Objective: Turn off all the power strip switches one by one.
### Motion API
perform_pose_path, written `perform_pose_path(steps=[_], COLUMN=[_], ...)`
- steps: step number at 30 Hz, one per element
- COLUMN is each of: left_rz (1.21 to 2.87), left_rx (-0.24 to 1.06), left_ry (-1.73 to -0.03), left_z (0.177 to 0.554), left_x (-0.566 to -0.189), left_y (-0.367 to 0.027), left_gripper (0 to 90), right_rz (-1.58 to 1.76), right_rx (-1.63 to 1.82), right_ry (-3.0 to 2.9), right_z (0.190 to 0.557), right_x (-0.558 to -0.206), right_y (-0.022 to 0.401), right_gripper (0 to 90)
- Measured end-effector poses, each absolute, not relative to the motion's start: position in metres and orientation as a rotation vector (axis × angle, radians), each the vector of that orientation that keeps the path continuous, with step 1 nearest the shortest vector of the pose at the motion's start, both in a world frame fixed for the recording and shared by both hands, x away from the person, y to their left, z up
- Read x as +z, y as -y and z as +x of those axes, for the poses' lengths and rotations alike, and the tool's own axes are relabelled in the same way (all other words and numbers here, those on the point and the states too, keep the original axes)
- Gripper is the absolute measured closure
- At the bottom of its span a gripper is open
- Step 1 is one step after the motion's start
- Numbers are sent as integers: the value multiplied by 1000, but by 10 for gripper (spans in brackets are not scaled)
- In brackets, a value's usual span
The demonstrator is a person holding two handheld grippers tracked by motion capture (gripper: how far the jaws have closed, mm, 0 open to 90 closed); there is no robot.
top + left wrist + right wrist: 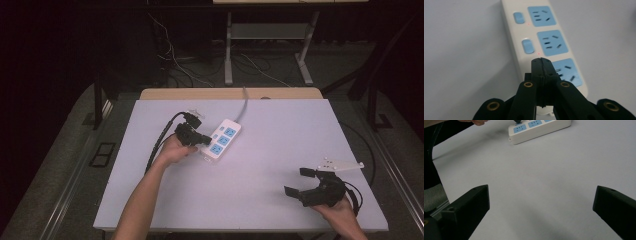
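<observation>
Left hand-held gripper (541, 61), jaws closed empty, presses on a white power strip (223, 138) lying diagonally on the table (260, 190), cord end far; right hand-held gripper (304, 185) rests open.

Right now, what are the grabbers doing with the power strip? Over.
Left gripper shut, tip at power strip near its third switch. Right gripper open, empty, resting far off. Table around the strip clear.

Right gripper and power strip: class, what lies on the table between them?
Nothing: in the right gripper view, bare table runs from the open right gripper to the power strip.
</observation>
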State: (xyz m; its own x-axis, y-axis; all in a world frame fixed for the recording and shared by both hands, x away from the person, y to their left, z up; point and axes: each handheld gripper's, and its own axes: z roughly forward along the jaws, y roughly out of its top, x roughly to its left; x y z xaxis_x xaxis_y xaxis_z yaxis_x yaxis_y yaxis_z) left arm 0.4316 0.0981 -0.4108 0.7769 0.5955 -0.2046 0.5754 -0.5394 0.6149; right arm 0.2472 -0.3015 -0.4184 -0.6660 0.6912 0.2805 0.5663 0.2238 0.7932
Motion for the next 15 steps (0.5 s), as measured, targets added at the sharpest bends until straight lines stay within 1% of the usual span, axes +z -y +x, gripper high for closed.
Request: perform_pose_path(steps=[5, 15], left_rz=[2300, 2267], left_rx=[62, 61], left_ry=[-862, -845], left_z=[431, 434], left_x=[-409, -399], left_y=[-100, -99], left_gripper=[895, 895], right_rz=[1214, 1216], right_rx=[1437, 1435], right_ry=[-2347, -2345], right_z=[247, 247], right_x=[-418, -418], right_y=[302, 302], right_gripper=[6, 6])
